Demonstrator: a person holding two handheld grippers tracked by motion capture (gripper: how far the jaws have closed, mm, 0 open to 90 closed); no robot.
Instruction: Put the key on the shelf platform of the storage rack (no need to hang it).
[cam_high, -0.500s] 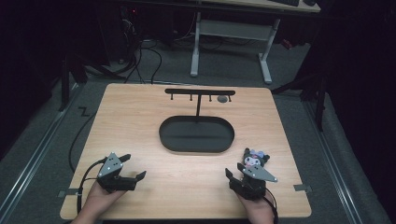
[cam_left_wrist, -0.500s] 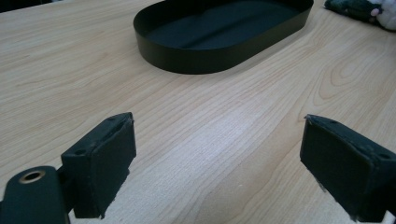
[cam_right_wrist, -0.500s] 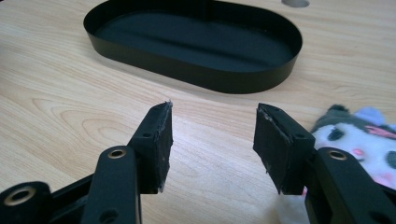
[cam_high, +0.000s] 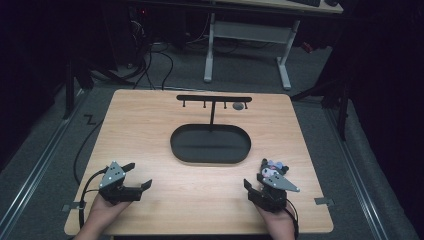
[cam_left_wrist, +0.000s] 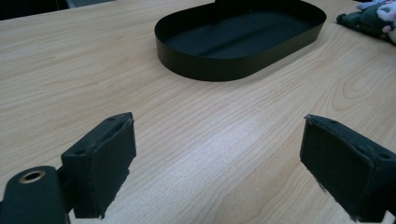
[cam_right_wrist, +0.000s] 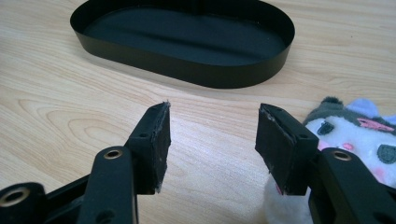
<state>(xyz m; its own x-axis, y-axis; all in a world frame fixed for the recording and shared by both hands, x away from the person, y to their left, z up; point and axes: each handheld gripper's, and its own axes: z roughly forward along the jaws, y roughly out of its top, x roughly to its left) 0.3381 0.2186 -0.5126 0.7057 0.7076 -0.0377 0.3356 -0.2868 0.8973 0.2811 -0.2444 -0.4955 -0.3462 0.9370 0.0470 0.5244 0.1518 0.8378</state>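
Observation:
A small plush toy (cam_high: 273, 168) with a grey hood, white face and pink marks lies on the wooden table at the front right. In the right gripper view the plush toy (cam_right_wrist: 355, 130) sits just outside my right-hand jaw, touching or nearly touching it. My right gripper (cam_high: 255, 176) (cam_right_wrist: 212, 140) is open, with bare wood between its pads. At the front left, my left gripper (cam_high: 140, 175) (cam_left_wrist: 217, 163) is open wide over bare table. The plush toy (cam_left_wrist: 369, 18) appears far off at the upper right of the left gripper view.
A black oval tray (cam_high: 172, 145) (cam_left_wrist: 210, 70) (cam_right_wrist: 187, 70) stands empty in the table's middle. Behind it rises a black T-shaped stand (cam_high: 214, 98) with small hooks, with a small grey object (cam_high: 238, 106) beside its right end. Desk legs and cables lie beyond the table.

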